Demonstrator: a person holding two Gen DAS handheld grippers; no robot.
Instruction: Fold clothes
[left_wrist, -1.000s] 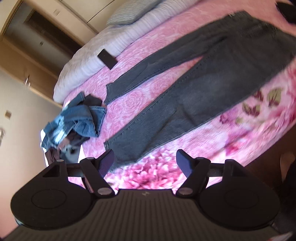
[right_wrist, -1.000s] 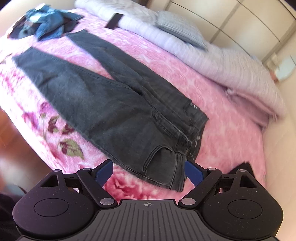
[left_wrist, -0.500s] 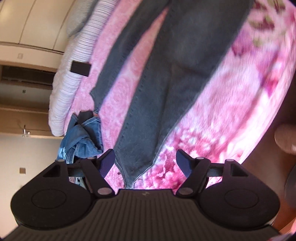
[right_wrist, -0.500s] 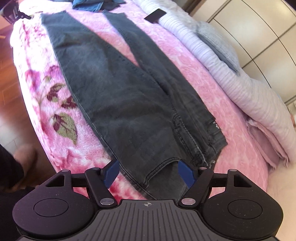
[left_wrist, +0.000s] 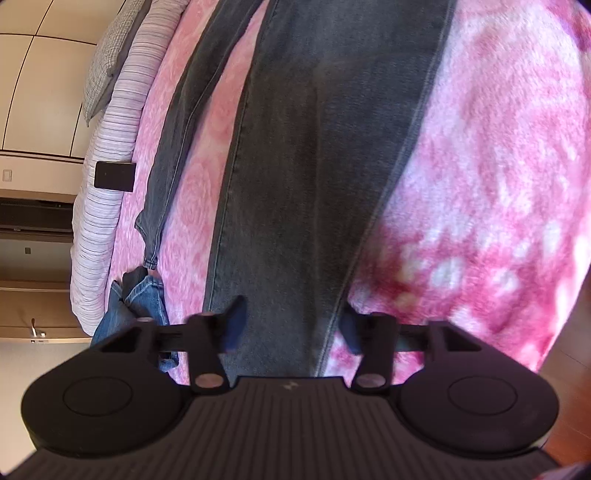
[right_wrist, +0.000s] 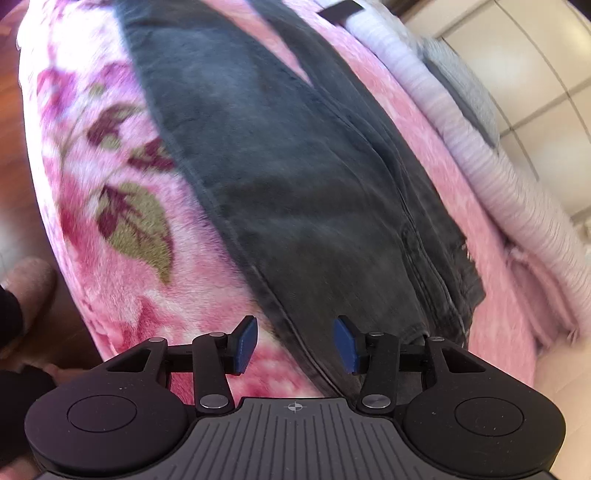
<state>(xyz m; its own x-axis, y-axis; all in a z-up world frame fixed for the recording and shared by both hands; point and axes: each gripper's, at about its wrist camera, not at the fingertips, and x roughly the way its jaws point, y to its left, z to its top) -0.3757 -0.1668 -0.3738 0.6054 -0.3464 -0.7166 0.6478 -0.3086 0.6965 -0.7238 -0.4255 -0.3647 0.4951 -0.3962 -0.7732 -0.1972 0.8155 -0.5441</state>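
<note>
Now closing in on the grey jeans (left_wrist: 306, 166), lying flat and unfolded on the pink blanket (left_wrist: 480, 166): left gripper (left_wrist: 291, 326) spread over the near leg's hem end, right gripper (right_wrist: 293, 341) spread over the waistband edge, both pinching nothing. Probably needing both jaws lowered and shut on cloth before lifting.

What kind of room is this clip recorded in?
Most likely a bedroom. Dark grey jeans lie spread on a bed covered by a pink floral blanket, a striped duvet and a grey pillow run along its far side, and panelled wardrobe doors stand behind.
</note>
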